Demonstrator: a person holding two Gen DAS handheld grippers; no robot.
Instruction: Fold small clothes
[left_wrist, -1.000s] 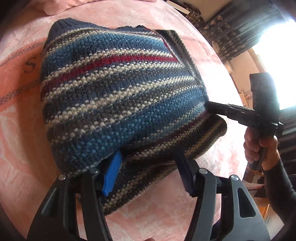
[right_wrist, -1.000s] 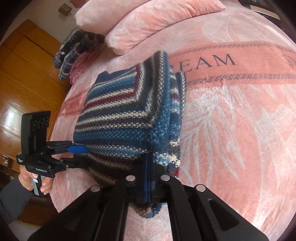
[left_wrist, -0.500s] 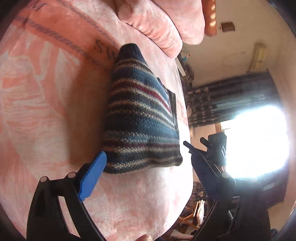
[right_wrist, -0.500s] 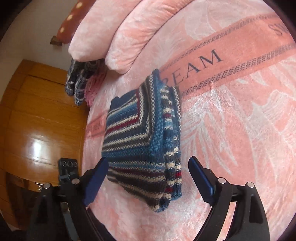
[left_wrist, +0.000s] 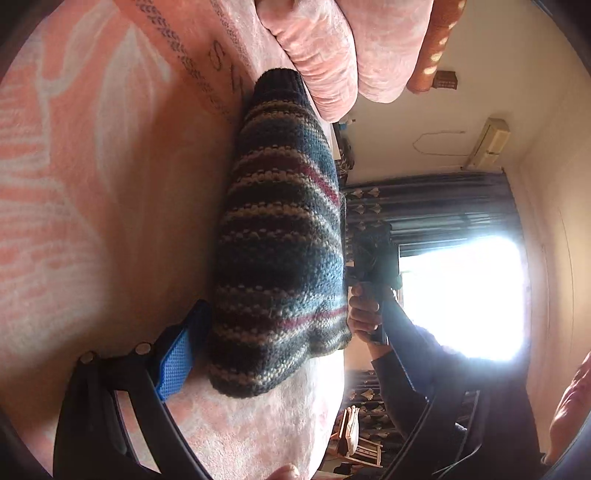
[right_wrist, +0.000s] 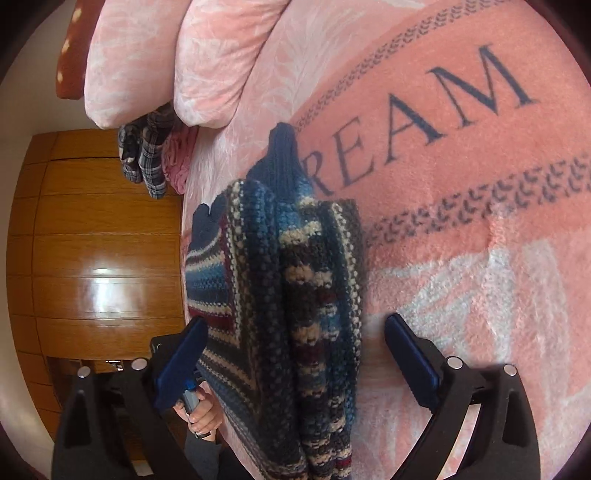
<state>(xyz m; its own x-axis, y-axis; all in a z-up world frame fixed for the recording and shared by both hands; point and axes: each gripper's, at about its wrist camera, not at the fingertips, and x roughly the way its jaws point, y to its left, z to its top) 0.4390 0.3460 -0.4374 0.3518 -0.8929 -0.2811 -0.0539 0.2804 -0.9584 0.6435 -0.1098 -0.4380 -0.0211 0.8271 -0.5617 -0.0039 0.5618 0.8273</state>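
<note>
Lying folded on pink blanket (right_wrist: 461, 277), striped knit sweater (right_wrist: 295, 295) looks thick, soft, floppy, w/ grippy weave. Left gripper (left_wrist: 295, 376): jaws wide, nothing held. Right gripper (right_wrist: 295, 362): spread either side of stacked edge, empty. Best hold: pinch all layers at the fold.

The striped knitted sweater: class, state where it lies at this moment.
The folded striped knitted sweater lies on the pink blanket, just below the pink pillows. In the right wrist view it covers the start of the printed letters "REAM", between the open right gripper's fingers.
</note>
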